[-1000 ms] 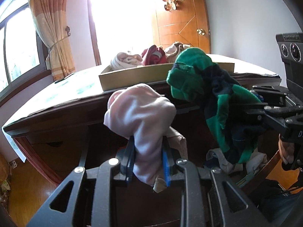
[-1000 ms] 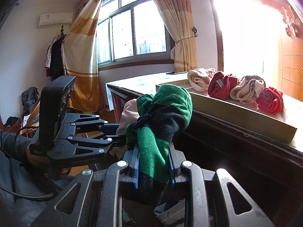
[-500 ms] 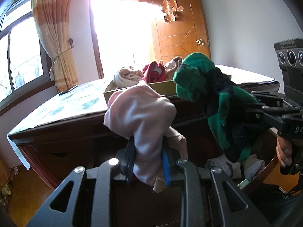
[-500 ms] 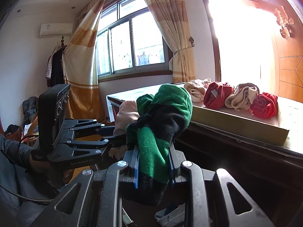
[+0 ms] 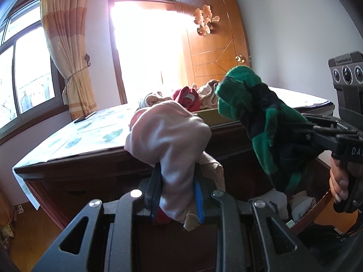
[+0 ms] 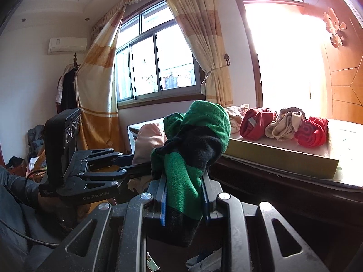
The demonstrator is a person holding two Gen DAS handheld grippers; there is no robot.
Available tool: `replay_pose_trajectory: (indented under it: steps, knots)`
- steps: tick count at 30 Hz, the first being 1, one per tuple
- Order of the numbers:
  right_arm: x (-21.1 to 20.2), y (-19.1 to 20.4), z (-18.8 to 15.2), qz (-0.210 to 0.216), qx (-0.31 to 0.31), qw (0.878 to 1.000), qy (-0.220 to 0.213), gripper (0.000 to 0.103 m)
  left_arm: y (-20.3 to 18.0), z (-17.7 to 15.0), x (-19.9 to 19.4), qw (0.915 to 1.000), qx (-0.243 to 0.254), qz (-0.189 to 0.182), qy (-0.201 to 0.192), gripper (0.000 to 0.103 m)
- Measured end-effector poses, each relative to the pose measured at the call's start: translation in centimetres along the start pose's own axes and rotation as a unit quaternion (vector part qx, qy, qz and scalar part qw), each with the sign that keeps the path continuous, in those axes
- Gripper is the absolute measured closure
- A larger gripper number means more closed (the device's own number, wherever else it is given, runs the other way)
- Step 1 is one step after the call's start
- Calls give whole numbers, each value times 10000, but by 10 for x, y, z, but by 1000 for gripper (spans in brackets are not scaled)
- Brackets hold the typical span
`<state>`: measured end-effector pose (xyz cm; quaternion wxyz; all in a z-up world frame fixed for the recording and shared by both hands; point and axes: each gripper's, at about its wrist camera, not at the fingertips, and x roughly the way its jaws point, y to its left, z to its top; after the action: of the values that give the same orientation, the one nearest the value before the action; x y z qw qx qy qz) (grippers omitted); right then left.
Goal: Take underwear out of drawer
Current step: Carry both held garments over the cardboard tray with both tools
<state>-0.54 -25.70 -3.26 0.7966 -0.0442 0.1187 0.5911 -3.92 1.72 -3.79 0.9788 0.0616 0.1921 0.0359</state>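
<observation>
Pink underwear (image 5: 168,136) bulges at the centre of the left wrist view, pinched in the left gripper (image 5: 177,195). Only this view shows the open drawer (image 5: 317,206) at lower right, with pale garments inside. At the centre of the right wrist view, the right gripper (image 6: 183,195) clamps green-and-black underwear (image 6: 195,140); four rolled garments sit on a cardboard tray (image 6: 283,158) at right.

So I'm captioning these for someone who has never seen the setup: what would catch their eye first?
Two bundles of cloth held up close: a pale pink one clamped in the left gripper, and a green and black one clamped in the right gripper. Behind them, a row of rolled red and beige garments sits in a flat box on the dark wooden dresser, by a glaring doorway.
</observation>
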Motion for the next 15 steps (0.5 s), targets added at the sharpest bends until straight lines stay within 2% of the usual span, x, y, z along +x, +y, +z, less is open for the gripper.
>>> replay_pose_trajectory:
  steps: [15]
  knots:
    - [-5, -6, 3, -47, 132, 9998, -142, 78, 2, 5, -14, 9999, 70, -20, -149, 80]
